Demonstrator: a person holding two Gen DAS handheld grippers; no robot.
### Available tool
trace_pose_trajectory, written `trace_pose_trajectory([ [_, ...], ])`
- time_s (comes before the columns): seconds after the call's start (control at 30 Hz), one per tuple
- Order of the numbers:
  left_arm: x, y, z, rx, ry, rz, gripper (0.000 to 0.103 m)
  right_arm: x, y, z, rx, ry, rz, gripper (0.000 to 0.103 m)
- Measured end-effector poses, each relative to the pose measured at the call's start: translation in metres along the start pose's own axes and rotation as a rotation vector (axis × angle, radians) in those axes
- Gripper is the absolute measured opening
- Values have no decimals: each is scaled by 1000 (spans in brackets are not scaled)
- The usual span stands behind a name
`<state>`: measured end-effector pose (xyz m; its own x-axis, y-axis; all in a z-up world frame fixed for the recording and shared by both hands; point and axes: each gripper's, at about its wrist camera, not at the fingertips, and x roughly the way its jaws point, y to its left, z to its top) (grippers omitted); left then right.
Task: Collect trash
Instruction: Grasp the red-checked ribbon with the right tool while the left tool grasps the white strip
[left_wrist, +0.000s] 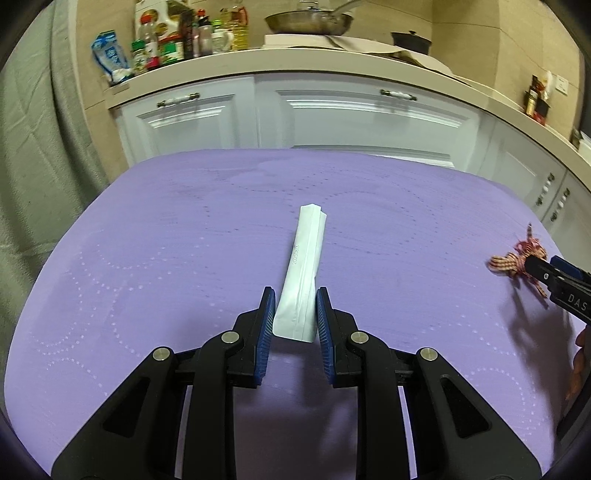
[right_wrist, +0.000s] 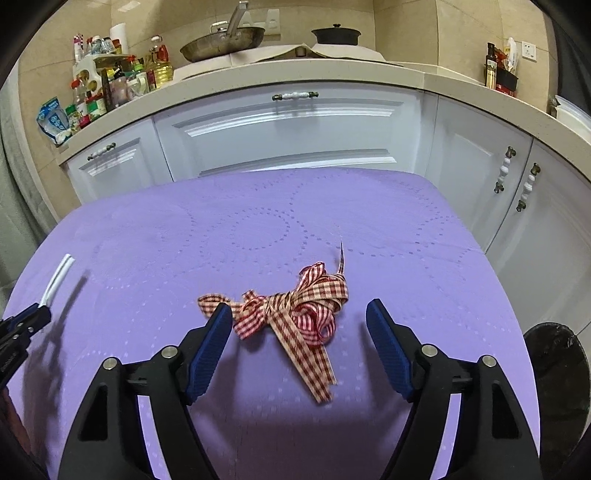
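Note:
A white flat pouch (left_wrist: 304, 266) stands on edge on the purple tablecloth (left_wrist: 147, 240), pointing away from me. My left gripper (left_wrist: 295, 306) is shut on the pouch's near end, its blue pads pressed against both sides. The pouch also shows in the right wrist view (right_wrist: 59, 278) at far left, with the left gripper (right_wrist: 33, 315) holding it. A red-and-white checked ribbon (right_wrist: 295, 310) lies bunched on the cloth. My right gripper (right_wrist: 299, 325) is open, its fingers on either side of the ribbon. In the left wrist view the ribbon (left_wrist: 513, 258) lies at the right edge by the right gripper (left_wrist: 543, 273).
White kitchen cabinets (right_wrist: 288, 125) stand beyond the table's far edge, with a counter holding bottles (left_wrist: 177, 37), a pan (right_wrist: 221, 40) and a dark pot (right_wrist: 336, 35). A dark round bin (right_wrist: 557, 373) sits low to the right of the table.

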<state>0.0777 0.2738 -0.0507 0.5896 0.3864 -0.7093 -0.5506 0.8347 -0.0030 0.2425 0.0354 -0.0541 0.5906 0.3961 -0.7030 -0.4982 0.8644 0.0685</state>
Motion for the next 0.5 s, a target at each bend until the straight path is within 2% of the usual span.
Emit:
trace_pose_trajectory([
  [0.13,3,8,0,-15,6,4,22,7,1,2,-3,30,9,71],
  [0.17,4,8,0,-17,8,4,22,9,2,1,-6,40,11,67],
  [0.2,4,8,0,-17,9,3,22,10,2,1,-8,48,17,55],
  [0.27,5,6,-1,-17,11,0,22,10,3,2,-9,50,19,50],
  [0.33,6,5,0,-14,11,-4,22,8,3,2,-13,43,24,38],
  [0.5,3,-4,-2,-2,5,-15,22,0,1,-2,-9,26,28,31],
])
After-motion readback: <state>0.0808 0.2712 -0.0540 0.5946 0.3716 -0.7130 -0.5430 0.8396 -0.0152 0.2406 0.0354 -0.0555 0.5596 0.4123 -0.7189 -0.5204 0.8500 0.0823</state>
